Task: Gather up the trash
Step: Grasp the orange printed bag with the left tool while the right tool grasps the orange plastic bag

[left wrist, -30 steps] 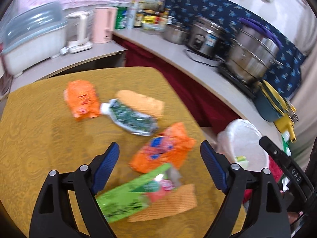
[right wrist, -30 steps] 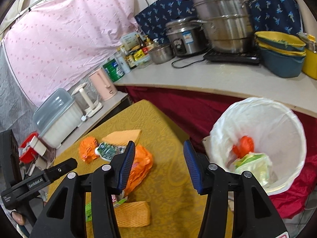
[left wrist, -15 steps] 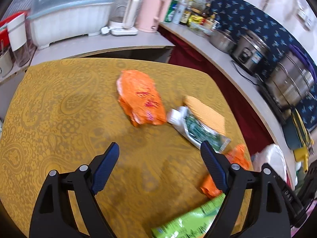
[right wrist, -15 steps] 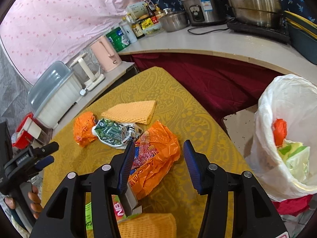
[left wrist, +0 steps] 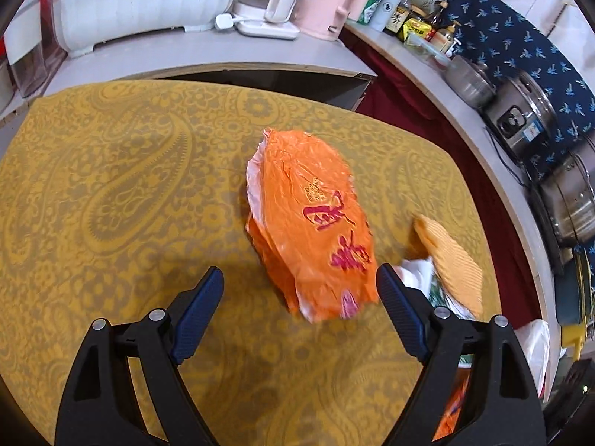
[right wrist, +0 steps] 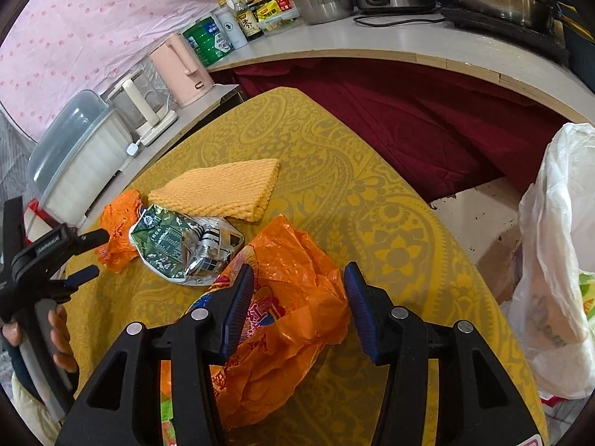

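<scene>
The left gripper is spread wide and holds nothing; its blue-padded fingers stand above the yellow patterned tablecloth, and the near end of a flattened orange wrapper with red characters lies between them, touching neither pad. Beyond the right-hand pad of that gripper, a ribbed yellow cloth lies near the table's edge; a white-and-green scrap beside it is largely hidden by the finger.

The right gripper is likewise open, with nothing clamped; a crumpled orange plastic bag bulges up between its fingers, and contact with either pad cannot be told from this view. Further along the tablecloth lies a crushed green-and-silver foil pouch, just beside the orange bag; the folded yellow cloth lies behind the pouch and touches it; the smaller orange wrapper sits at the pouch's far left. In this view the left gripper appears at the left edge, held in a hand, with its tips over that wrapper.

A bin lined with a white plastic bag stands off the table at the right. On the counter behind stand a pink kettle, bottles and steel pots.
</scene>
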Tool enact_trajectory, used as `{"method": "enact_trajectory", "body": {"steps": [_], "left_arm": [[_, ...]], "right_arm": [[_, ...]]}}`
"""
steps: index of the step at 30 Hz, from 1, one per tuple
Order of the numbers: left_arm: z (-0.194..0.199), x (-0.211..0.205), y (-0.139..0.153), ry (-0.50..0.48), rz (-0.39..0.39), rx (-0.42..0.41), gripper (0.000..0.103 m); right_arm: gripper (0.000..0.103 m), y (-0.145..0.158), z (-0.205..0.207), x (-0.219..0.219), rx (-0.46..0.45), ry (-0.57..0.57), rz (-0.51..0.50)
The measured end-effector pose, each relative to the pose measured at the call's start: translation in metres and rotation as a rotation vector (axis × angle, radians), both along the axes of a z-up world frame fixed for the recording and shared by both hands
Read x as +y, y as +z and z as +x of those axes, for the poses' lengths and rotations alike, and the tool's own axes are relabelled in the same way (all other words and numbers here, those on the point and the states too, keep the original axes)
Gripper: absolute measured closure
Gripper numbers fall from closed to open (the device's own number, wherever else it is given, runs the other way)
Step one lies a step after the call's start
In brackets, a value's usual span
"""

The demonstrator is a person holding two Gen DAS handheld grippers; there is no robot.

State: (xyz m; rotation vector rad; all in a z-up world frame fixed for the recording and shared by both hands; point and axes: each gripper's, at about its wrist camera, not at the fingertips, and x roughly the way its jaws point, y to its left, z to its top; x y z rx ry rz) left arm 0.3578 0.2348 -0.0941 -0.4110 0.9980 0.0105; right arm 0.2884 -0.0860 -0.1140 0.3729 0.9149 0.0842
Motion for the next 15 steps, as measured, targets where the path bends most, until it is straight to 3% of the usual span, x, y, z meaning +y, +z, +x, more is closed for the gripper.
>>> {"method": "enact_trajectory", "body": {"steps": [5,7,10,13,15], "left_arm": [[0.01,-0.01,-0.011,-0.037,0.006,0.015,0.043],[0.009,-0.013,-0.01,-0.052,0.01,0.005,0.058],[0.005,-0.015,-0.006,-0.059,0.003,-0.005,0.07],[-0.004,-0.019,0.002,-0.062,0.015,-0.022,0.075],[-0.011,-0.019,0.009,-0.059,0.028,-0.035,0.078]], "right_arm": [[0.055,-0.006,-0.001,0.004,0.0,0.005,-0.01],[0.065,-0.006,-0.002,0.005,0.0,0.01,-0.022],[0.076,-0.007,-0.006,0.005,0.003,0.017,-0.019],[0.088,-0.006,-0.014,0.002,0.0,0.012,-0.012],[0.089,-0.002,-0.02,-0.001,-0.011,0.006,-0.008]]}}
